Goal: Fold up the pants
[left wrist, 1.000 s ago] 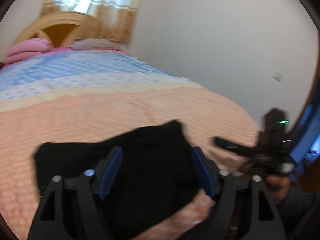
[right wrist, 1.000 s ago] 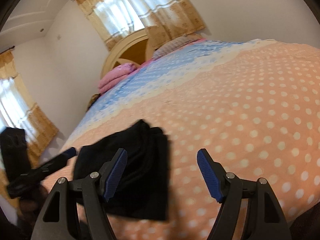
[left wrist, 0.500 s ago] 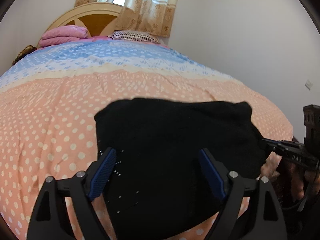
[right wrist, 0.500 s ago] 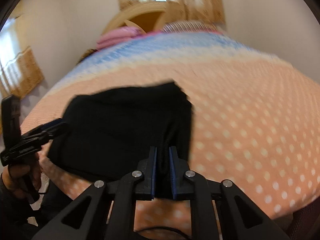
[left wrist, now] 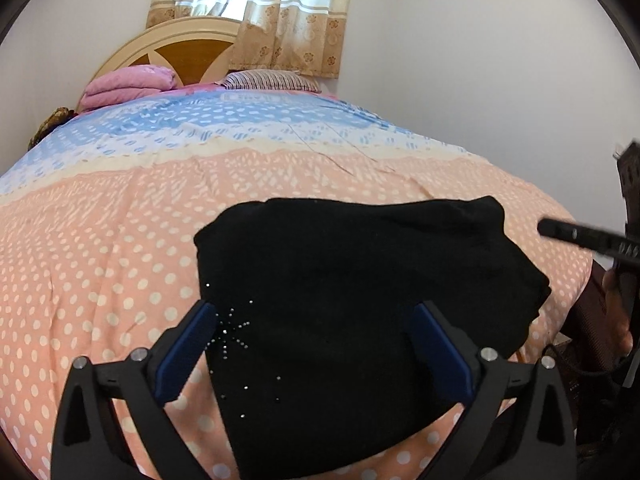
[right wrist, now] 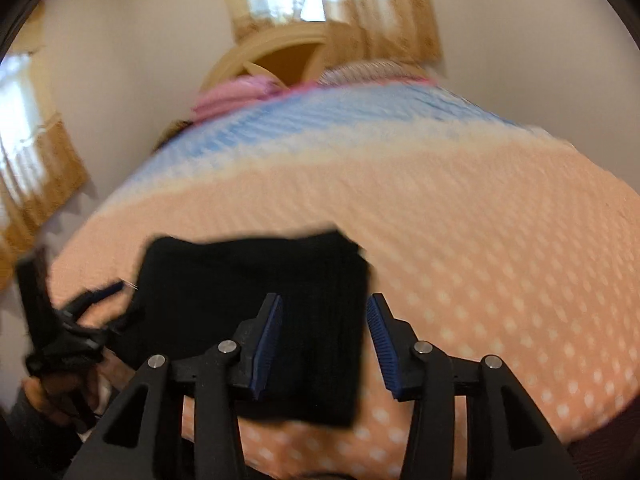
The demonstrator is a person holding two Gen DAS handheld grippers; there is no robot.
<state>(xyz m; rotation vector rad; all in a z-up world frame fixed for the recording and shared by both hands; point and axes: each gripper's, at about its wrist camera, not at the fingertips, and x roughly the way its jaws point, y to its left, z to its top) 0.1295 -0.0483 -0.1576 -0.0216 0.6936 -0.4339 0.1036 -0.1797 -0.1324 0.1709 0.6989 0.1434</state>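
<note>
The black pants (left wrist: 360,312) lie folded near the foot edge of the bed (left wrist: 120,208), both the left gripper (left wrist: 316,344) and right gripper (right wrist: 324,340) having just opened empty above them (folding looks finished), so next comes only drawing back.

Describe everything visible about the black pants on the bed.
The pants are plain black, soft-looking fabric, with small sparkly studs near their left edge in the left view. They lie flat as a folded, roughly rectangular bundle at the near end of the dotted peach bedspread. No fingers press them: both grippers are open above them.
</note>
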